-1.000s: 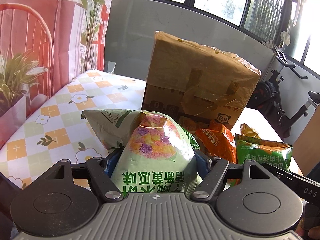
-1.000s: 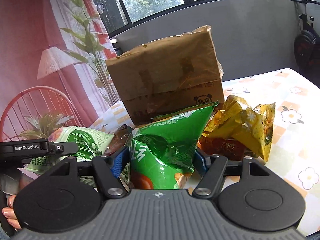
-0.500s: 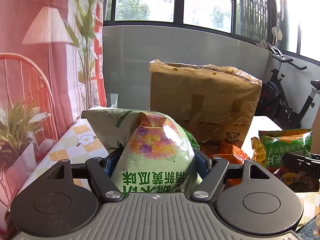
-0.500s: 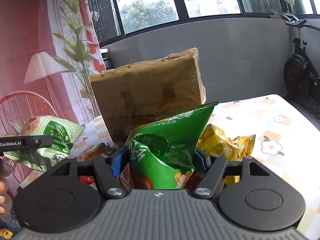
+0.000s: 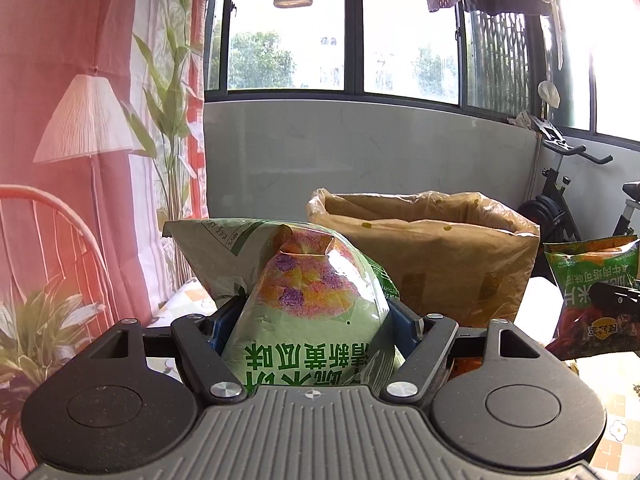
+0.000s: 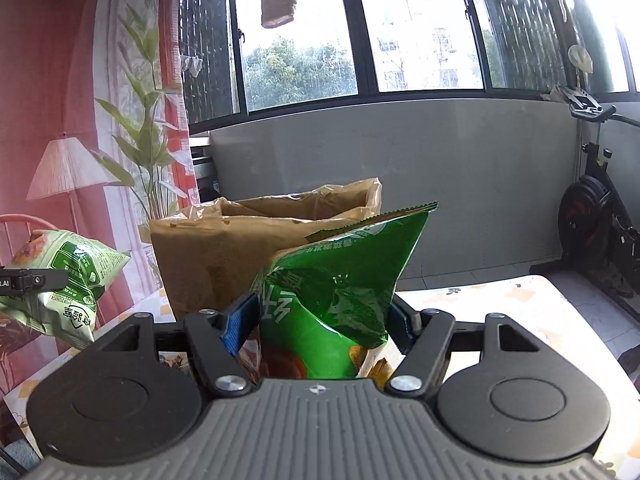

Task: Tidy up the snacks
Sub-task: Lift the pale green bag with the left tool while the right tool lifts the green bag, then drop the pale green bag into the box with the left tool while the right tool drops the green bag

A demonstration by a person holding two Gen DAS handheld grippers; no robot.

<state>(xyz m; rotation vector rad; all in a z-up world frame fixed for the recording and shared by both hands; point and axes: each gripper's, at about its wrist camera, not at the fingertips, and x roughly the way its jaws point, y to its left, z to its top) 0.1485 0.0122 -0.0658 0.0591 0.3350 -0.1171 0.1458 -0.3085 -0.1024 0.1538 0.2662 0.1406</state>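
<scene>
While both snack bags hang clear of the table, the pale green snack bag sits clamped between the blue pads of the left gripper, its printed face toward the camera and its crimped top edge folded off to the left. From the right wrist view the same bag appears at the left edge, held up in the air beside the red curtain.

The dark green snack bag is pinched in the right gripper, its pads pressing the crumpled foil from both sides, and its serrated top corner points up and to the right. The left wrist view catches that bag at the right edge, gripped by a black finger.

Behind both bags stands the brown cardboard box, lined with a plastic bag and open at the top, on the table with its checked, flower-printed cloth. More snack packets lie low under the right gripper, mostly hidden.

A grey low wall runs behind the box, with dark-framed windows and hanging laundry above. An exercise bike stands at the right.
</scene>
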